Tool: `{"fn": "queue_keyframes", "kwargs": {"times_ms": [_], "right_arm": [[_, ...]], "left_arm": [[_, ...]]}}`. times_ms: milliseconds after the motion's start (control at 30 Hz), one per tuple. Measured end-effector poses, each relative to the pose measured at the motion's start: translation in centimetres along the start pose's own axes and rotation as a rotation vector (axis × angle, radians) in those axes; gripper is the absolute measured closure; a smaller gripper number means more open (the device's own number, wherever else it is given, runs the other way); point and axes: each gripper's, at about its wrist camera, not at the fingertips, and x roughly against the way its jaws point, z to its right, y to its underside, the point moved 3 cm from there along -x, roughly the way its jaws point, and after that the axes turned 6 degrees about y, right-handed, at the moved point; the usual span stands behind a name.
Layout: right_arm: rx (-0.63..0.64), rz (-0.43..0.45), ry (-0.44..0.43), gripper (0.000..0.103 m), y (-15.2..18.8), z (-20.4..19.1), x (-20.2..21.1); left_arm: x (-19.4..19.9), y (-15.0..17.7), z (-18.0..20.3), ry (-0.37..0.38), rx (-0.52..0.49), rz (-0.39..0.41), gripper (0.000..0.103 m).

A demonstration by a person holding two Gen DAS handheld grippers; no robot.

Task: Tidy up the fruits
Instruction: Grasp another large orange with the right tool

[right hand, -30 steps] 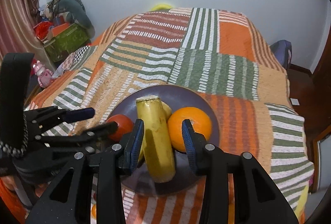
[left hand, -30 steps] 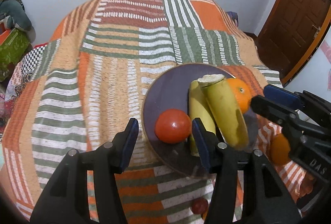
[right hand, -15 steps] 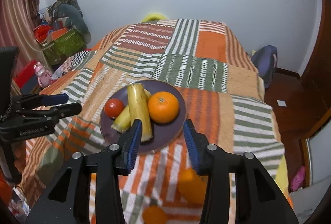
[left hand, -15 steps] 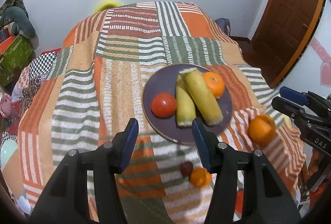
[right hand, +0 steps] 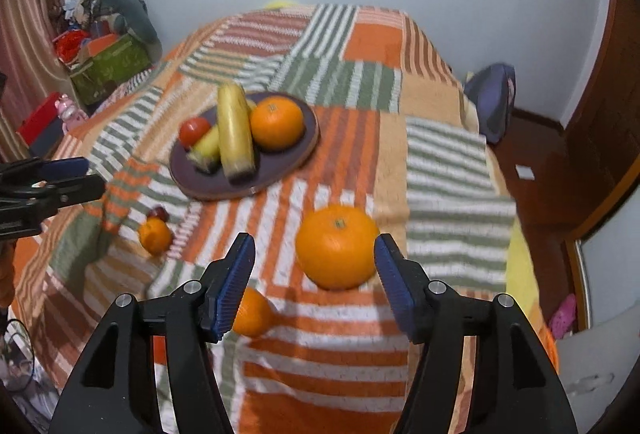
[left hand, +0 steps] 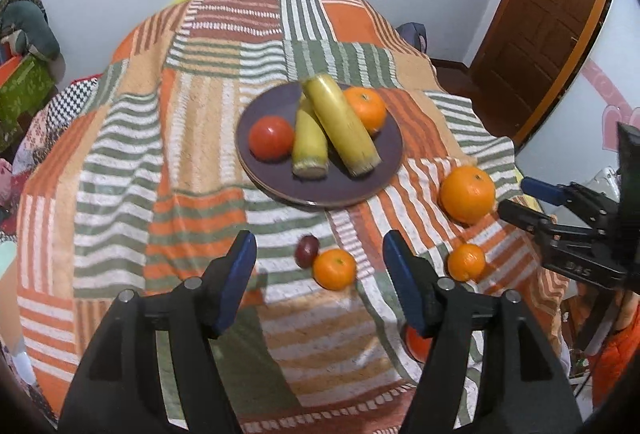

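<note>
A dark round plate [left hand: 276,175] [right hand: 296,149] on the striped blanket holds a red tomato [left hand: 271,137] [right hand: 193,130], two yellow banana pieces [left hand: 342,125] [right hand: 234,127] and an orange [left hand: 366,109] [right hand: 277,122]. Loose on the blanket lie a big orange [left hand: 467,193] [right hand: 337,246], two small oranges [left hand: 334,269] [left hand: 466,262] and a dark plum [left hand: 307,250]. My left gripper [left hand: 319,274] hangs above the small orange and plum, its jaws opening with nothing held. My right gripper [right hand: 314,276] hovers before the big orange, its jaws opening too, and they hold nothing.
The blanket [left hand: 120,153] drapes over a bed whose edges fall away on every side. A wooden door [left hand: 540,33] stands at the right, boxes and toys [right hand: 108,61] at the left, a blue bag [right hand: 492,101] beside the bed.
Both grippers have drawn back from the plate and their jaws stand wider. The loose oranges and plum have come into view on the near blanket.
</note>
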Motion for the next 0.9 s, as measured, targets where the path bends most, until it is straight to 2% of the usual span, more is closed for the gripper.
{"fn": "queue_keyframes", "kwargs": {"times_ms": [267,367,533,900], "right_arm": [[-0.039,-0.057,-0.008,0.044,1.0,0.7,-3.4],[-0.040,-0.057,0.008,0.035,0.9,0.7,-4.2],[-0.052,-0.077,0.003,0.034,0.8,0.8,-5.9],[-0.066,-0.058,-0.024,0.035,2.0,1.1,-4.1]], "left_arm": [[-2.1,1.1,1.1,0.027,0.004,-0.035,0.038],[-2.8,1.1,1.3,0.028,-0.001,-0.043,0.038],[-4.1,1.2,1.3,0.024,0.000,-0.065,0.038],[-4.0,2.4,3.1,0.049,-0.007,-0.095,0.038]]}}
